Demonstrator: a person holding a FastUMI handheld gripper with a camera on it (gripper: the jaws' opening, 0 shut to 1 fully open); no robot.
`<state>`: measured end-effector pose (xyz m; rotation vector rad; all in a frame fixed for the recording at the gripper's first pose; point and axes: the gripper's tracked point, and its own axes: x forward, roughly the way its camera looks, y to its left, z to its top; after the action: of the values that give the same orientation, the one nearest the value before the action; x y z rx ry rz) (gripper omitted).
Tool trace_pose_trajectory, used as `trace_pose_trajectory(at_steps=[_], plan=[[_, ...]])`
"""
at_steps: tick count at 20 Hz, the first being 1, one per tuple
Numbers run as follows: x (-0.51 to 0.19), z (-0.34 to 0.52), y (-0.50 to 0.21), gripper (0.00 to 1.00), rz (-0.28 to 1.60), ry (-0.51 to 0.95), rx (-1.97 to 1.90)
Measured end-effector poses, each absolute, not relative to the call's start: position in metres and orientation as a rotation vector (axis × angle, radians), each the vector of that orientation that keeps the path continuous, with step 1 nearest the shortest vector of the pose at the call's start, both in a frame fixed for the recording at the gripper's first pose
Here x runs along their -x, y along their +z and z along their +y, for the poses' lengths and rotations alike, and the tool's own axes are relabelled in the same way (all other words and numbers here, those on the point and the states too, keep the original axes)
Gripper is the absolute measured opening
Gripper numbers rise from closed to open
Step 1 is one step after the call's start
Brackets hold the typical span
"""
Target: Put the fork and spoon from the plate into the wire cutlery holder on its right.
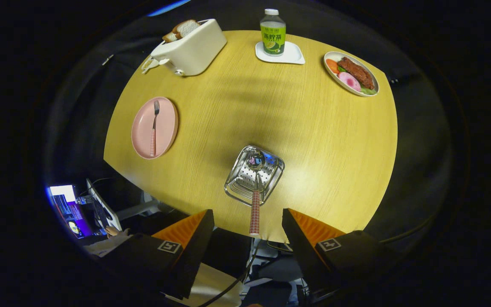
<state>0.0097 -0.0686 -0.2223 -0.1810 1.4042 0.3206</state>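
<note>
While the gripper [247,224] hung above the table [313,140], its 2 fingers stood wide apart, gripping nothing.
From the gripper view, the spoon [255,200] lay just ahead, between the fingers, bowl inside the wire cutlery holder [254,175], checked handle sticking out toward the gripper. Beyond the left finger sat the pink plate [164,128] with 1 fork [154,128] on it. Farther off stood a toaster [192,49], a bottle [272,33] and a food dish [351,73].
</note>
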Motion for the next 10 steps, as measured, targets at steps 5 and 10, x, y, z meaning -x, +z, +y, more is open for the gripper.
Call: trace_pose_trajectory(at_steps=[5, 10], plan=[[-0.010, -0.055, -0.194, 1.00, 1.213, 0.278, 0.107], [-0.009, -0.014, -0.166, 1.00, 0.991, 0.272, 0.093]])
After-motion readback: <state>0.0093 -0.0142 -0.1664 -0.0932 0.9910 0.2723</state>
